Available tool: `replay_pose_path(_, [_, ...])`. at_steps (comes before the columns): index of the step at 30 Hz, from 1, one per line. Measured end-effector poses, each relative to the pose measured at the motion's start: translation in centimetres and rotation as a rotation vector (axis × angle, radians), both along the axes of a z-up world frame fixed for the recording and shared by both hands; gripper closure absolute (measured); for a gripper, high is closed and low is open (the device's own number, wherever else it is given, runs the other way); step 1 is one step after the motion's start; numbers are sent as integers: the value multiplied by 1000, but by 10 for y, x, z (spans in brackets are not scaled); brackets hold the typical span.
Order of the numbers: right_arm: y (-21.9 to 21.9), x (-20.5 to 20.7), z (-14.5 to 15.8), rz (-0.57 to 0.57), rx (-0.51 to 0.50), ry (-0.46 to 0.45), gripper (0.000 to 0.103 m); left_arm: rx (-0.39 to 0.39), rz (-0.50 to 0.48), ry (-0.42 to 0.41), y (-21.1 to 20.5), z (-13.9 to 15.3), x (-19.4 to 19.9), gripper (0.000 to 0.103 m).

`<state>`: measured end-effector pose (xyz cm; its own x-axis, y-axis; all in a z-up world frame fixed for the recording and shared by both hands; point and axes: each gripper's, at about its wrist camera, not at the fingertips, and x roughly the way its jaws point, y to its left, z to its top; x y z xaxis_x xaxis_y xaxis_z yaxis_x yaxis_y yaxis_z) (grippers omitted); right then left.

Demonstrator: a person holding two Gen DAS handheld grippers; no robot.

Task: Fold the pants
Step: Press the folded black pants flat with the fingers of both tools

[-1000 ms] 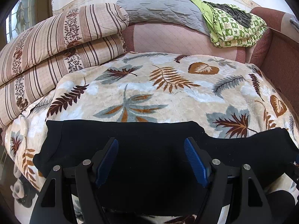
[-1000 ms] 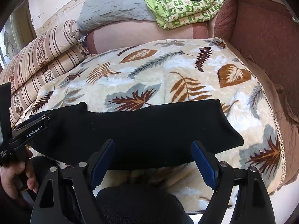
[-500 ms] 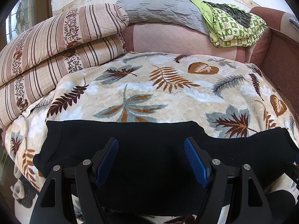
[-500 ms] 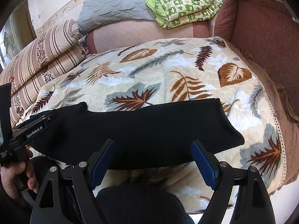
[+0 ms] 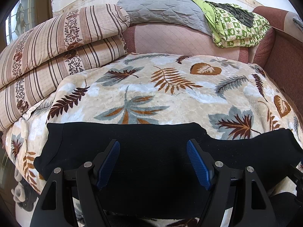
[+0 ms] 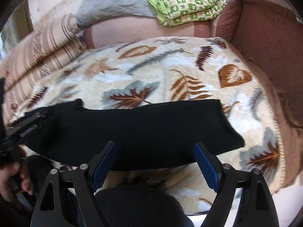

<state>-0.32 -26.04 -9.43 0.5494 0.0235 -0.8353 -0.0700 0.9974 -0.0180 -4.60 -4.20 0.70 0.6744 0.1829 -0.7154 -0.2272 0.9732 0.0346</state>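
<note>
Black pants lie flat, folded lengthwise, across the near edge of a leaf-patterned blanket. In the left wrist view my left gripper is open and empty, its blue pads hovering over the waist part. In the right wrist view the pants stretch left to right, leg end at the right. My right gripper is open and empty over their near edge. The left gripper's body shows at the left edge of that view.
Folded striped quilts are stacked at the left. A grey quilt and a green patterned blanket lie on the sofa back. The brown sofa arm bounds the right side. A dark chair seat is below the right gripper.
The right wrist view has shifted and blurred: my right gripper has moved, and the pants sit lower and nearer its fingers. The left gripper has barely moved. Both stay open.
</note>
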Motion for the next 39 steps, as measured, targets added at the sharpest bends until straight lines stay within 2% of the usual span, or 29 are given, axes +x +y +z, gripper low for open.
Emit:
replay_pose_path(3, [10, -2, 0, -42, -129, -12, 19, 10, -3, -3, -1, 0, 0, 30])
replay_pose_path(7, [18, -4, 1, -48, -233, -25, 19, 26, -10, -5, -3, 0, 0, 30])
replay_pose_path(39, [14, -3, 5, -51, -215, -30, 19, 31, -16, -10, -3, -1, -1, 29])
